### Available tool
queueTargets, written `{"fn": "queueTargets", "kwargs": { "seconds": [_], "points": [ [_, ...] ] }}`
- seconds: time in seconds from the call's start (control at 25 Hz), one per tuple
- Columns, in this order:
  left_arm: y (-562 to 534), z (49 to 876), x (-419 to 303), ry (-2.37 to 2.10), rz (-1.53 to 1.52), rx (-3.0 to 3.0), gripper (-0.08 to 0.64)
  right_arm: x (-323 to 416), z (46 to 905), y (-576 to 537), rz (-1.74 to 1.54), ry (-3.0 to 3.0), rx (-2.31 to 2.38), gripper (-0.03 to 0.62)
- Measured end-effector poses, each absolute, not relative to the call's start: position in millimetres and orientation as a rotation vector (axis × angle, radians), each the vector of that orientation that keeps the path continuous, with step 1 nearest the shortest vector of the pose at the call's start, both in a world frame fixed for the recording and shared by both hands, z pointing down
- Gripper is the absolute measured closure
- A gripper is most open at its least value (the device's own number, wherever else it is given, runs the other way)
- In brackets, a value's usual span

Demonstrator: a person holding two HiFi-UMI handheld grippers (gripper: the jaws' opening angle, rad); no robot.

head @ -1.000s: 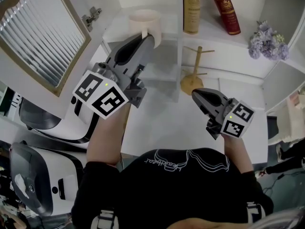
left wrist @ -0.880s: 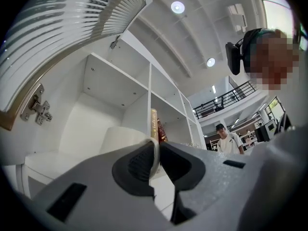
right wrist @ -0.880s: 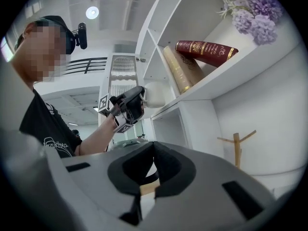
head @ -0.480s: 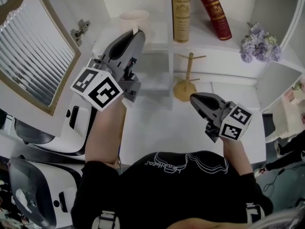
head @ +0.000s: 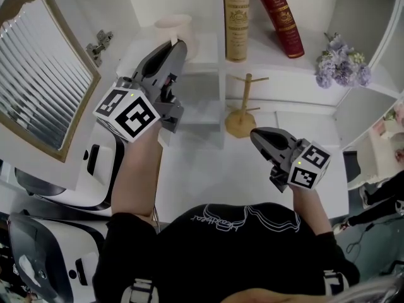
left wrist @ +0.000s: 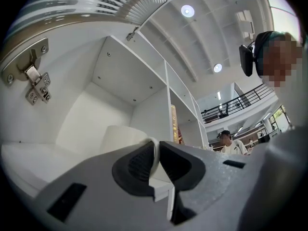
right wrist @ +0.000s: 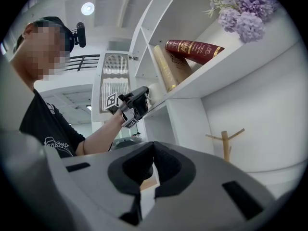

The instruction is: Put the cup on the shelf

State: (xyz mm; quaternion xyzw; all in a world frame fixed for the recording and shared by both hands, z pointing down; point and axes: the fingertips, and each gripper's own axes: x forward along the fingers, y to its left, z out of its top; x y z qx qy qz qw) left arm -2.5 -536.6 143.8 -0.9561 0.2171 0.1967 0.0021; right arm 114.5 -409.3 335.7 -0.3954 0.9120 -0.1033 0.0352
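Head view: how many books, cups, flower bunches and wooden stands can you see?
Books: 2, a tan book and a red book
Cups: 1, the cup, its handle pinched in the left gripper
Flower bunches: 1, the purple flowers
Wooden stands: 1, the wooden stand
Total: 5

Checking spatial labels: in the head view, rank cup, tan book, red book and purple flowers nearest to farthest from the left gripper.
1. Cup, gripped by the handle, leftmost.
2. Tan book, upright, next compartment.
3. Red book, leaning, right of it.
4. Purple flowers, far right.
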Motion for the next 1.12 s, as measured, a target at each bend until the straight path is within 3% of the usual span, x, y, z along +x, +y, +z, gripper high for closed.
{"fn": "queueTargets", "kwargs": {
  "seconds": [0.6,0.84,1.12],
  "points": [
    [-559.0,150.6,-2.0,0.806,0.555,-3.004,0.517,120.0,338.6,-408.5,-0.339,2.783,-1.239,0.586],
    [-552.9,159.4,-8.4,0.960,0.493,-2.901,0.394,114.4,335.0,-402.0,-0.333,2.793,-1.216,0.586],
    [-508.1,192.2,-11.9,0.976,0.379,-2.907,0.393,102.7,330.3,-386.1,-0.306,2.823,-1.168,0.586]
  ]
}}
